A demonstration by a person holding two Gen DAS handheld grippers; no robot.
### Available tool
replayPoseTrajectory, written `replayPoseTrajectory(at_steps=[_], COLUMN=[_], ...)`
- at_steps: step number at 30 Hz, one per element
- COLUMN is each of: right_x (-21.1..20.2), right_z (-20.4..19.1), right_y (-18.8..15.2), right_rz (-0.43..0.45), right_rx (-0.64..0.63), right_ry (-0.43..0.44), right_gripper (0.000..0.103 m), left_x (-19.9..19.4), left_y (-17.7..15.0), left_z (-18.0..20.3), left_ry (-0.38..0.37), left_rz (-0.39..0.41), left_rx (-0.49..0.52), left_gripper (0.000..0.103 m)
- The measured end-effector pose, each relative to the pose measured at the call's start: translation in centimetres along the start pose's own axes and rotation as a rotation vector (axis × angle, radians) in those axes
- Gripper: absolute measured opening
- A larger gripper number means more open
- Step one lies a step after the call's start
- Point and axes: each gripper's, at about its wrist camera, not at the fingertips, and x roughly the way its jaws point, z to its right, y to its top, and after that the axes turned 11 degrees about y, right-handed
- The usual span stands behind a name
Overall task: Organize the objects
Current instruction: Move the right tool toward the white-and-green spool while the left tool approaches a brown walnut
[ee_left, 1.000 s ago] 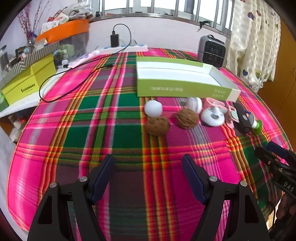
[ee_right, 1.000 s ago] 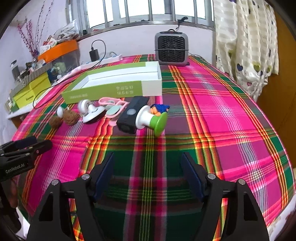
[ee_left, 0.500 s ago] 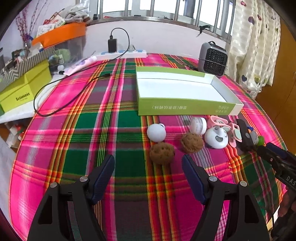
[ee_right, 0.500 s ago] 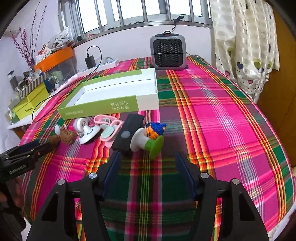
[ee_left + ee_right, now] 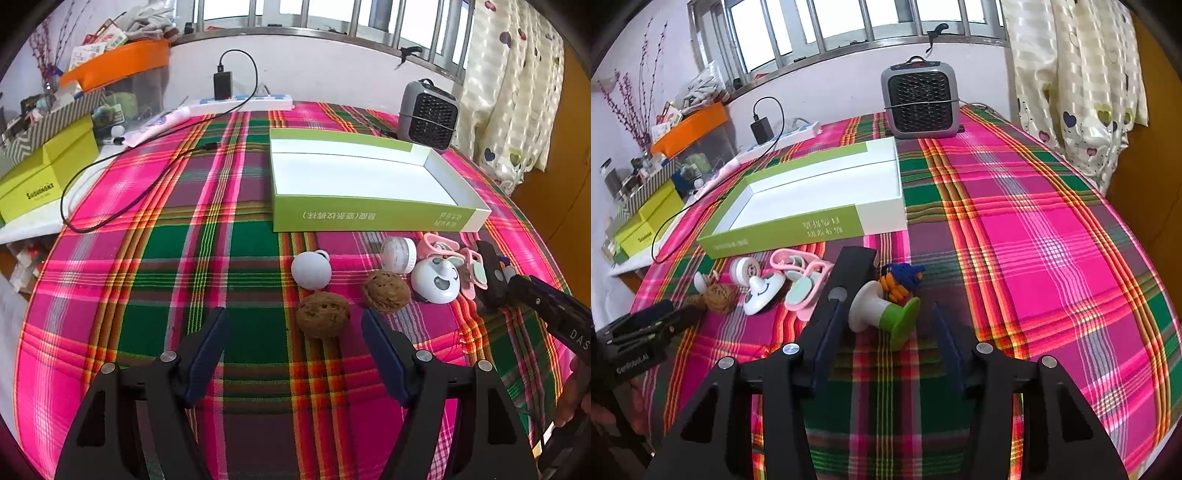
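Both grippers gape empty: left gripper (image 5: 293, 326) should straddle the brown ball (image 5: 323, 313) before the box (image 5: 369, 218); right gripper (image 5: 884, 325) flanks the spool (image 5: 882, 314).

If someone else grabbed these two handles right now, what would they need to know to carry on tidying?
Left gripper: open, empty, low over the cloth, facing a brown ball.
Right gripper: open, empty, its fingers either side of the white-and-green stand.
Things: the green-and-white box is empty. In front of it lie two brown balls, a white ball, a white round case, a white face-print gadget, pink clips, a black device and a blue-orange toy.
Done: nothing boxed.
Left: probably move everything into the box.
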Motion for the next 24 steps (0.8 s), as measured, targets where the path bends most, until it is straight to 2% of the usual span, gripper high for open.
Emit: replayPoseTrajectory(at_steps=[3, 7, 12, 17, 24], right_x=[0.22, 0.27, 0.11, -0.20, -0.35], right_z=[0.03, 0.35, 0.35, 0.22, 0.71], right_y=[0.20, 0.39, 0.30, 0.07, 0.12], right_rz=[-0.003, -0.003, -0.004, -0.011, -0.014], right_rx=[0.001, 0.005, -0.016, -0.067, -0.067], right_ry=[-0.005, -0.016, -0.016, -0.052, -0.056], right_gripper=[0.050, 0.040, 0.039, 0.037, 0.037], left_x=[0.13, 0.32, 0.44, 0.61, 0.65], left_y=[0.05, 0.16, 0.08, -0.01, 0.05], left_z=[0.04, 0.11, 0.43, 0.63, 0.61], left_ry=[-0.004, -0.005, -0.015, -0.020, -0.010], left_rz=[-0.005, -0.014, -0.019, -0.026, -0.025], left_rx=[-0.001, -0.001, 0.007, 0.013, 0.016], left_gripper=[0.072, 0.069, 0.065, 0.061, 0.056])
